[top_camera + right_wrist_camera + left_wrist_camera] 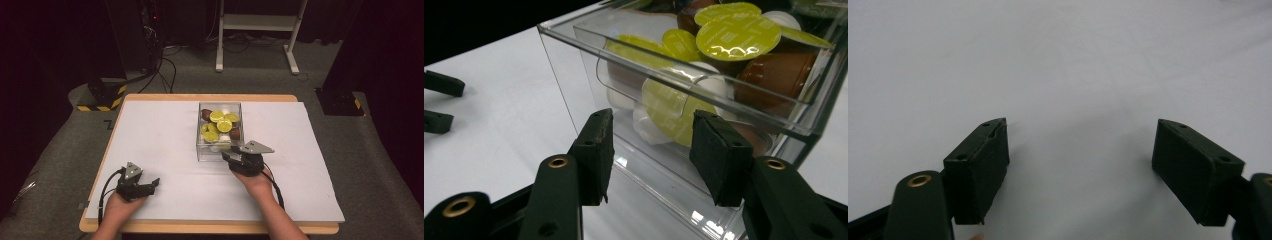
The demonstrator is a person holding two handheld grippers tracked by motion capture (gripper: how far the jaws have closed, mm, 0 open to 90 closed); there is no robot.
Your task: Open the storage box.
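A clear plastic box (212, 151) stands at the middle of the white table cover, filled with coffee capsules (220, 122) that have lime-green lids and brown or white bodies. My right gripper (227, 156) is at the box's near wall. In the right gripper view its jaws (651, 145) stand half apart just in front of that clear wall (574, 70), with nothing pinched between the pads; the capsules (736, 35) lie behind it. My left gripper (152, 184) rests low at the front left, its jaws (1080, 160) wide open over the bare white surface.
The white cover (165, 135) lies on a wooden table (210, 227). Behind the table stand a white frame's legs (220, 60), cables on the grey floor and a black-and-yellow striped base (100, 97). The left gripper's jaws (439, 102) show far off at the right gripper view's left edge.
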